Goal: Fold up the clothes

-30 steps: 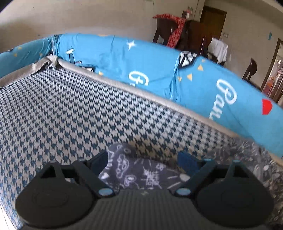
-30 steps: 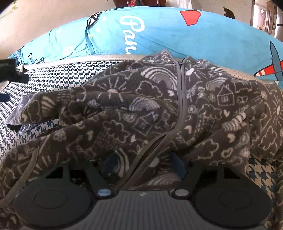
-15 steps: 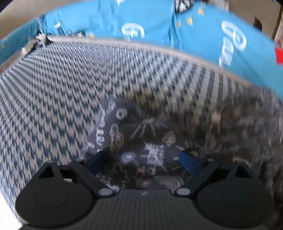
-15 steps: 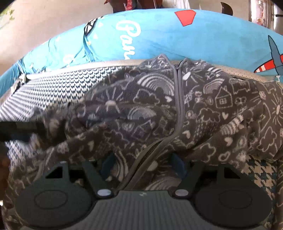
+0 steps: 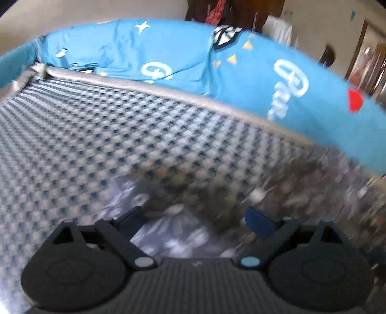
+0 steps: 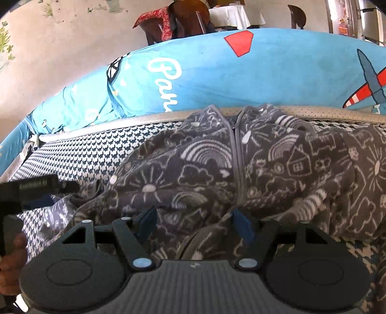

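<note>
my work surface is a houndstooth-patterned mattress point(image 6: 91, 157) with a pale piped edge, and behind it runs a bright blue printed cushion point(image 6: 265, 72) with white script, a red shape and a striped plane. beyond that i see a plain wall, dark wooden chairs point(image 6: 183, 19) with a red cloth, and a white-draped table. the grey doodle-print fleece garment point(image 6: 241, 174) lies spread on the mattress, zipper up, reaching the far edge. my right tongs point(image 6: 193, 222) are spread apart with fleece bunched between them. my left tongs point(image 5: 195, 219) are blurred, parted over a fleece corner.
</note>
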{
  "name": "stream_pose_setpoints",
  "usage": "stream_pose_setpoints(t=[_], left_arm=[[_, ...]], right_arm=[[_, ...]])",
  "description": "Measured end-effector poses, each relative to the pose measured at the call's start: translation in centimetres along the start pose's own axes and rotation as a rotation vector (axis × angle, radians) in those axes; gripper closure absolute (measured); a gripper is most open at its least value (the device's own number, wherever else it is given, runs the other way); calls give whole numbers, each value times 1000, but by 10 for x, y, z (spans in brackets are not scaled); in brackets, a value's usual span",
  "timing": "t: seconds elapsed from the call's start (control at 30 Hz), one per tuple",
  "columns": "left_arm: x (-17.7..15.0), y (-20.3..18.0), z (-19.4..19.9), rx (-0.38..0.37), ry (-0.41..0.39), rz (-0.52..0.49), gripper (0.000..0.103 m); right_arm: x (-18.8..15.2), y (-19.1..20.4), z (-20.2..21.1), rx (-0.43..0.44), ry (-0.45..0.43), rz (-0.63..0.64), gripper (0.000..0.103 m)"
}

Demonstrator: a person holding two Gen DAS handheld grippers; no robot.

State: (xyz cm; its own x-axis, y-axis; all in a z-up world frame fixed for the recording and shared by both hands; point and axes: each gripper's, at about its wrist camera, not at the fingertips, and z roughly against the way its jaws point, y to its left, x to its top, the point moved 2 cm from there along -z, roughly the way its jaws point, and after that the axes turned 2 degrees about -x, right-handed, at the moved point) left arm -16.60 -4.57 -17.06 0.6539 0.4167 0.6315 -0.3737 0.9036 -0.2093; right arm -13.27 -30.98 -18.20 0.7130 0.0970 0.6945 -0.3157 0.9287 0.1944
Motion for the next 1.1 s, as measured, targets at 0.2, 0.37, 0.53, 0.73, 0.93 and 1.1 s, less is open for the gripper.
stream_pose_setpoints(t=[0.2,0.37,0.53,0.73,0.93,1.1], left_arm=[[19,-25,-35,-137,21,-39,13],[37,-50,-55,-242,39,-91,19],[45,-59,-83,-282,114,-120,23],[41,-65,-108,-307,176,-171,23],[35,-78,-109,-380,206,-246,11],[26,-90,-105,-417,209,-305,27]], right_arm=[[2,-8,-2,-19,5,-3,32],[5,-12,-3,-23,8,-14,32],[6,-18,-4,-34,24,-28,32],[5,-23,-10,-45,46,-49,32],[5,-24,-12,-51,51,-49,32],[6,-25,-14,-53,57,-49,32]])
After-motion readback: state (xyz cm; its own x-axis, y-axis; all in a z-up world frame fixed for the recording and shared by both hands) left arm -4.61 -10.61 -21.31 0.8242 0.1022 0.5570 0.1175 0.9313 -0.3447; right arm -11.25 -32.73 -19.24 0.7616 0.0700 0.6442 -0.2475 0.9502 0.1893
